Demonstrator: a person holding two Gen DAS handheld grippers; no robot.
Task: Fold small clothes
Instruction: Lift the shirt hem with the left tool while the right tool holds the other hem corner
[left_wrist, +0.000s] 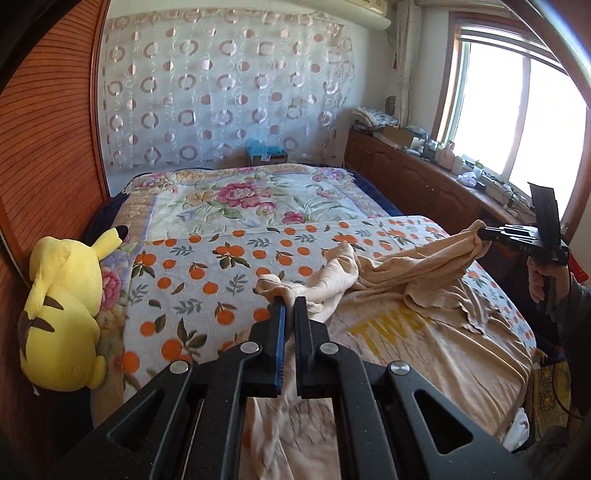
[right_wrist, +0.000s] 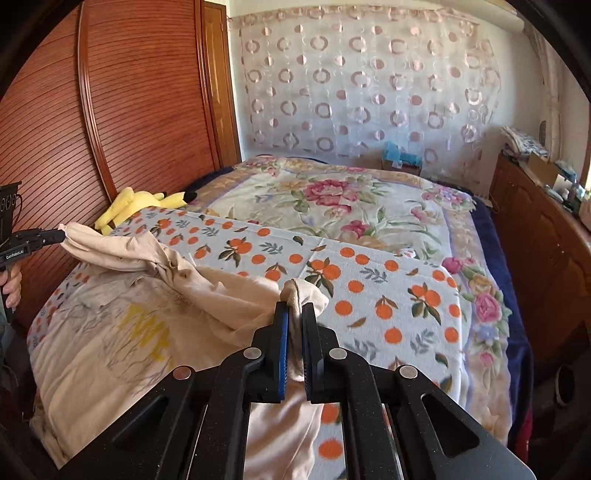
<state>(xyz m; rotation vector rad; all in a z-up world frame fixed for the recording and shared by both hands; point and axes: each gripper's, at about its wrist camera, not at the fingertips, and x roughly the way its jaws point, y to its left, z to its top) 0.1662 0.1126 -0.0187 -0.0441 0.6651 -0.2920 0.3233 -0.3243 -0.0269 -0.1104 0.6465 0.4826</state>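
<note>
A beige T-shirt (left_wrist: 417, 332) with yellow lettering lies crumpled on the orange-print blanket (left_wrist: 207, 273) on the bed. My left gripper (left_wrist: 290, 301) is shut on one edge of the shirt and lifts it a little. My right gripper (right_wrist: 294, 308) is shut on another edge of the same shirt (right_wrist: 122, 332). Each gripper shows in the other's view: the right one (left_wrist: 484, 233) at the far right, the left one (right_wrist: 61, 234) at the far left, each pinching cloth. The fabric sags and bunches between them.
A yellow plush toy (left_wrist: 62, 314) lies by the wooden headboard (left_wrist: 48, 155). A floral bedspread (left_wrist: 251, 199) covers the far half of the bed. A wooden cabinet (left_wrist: 417, 173) with clutter runs under the window. A patterned curtain (right_wrist: 369, 88) hangs behind.
</note>
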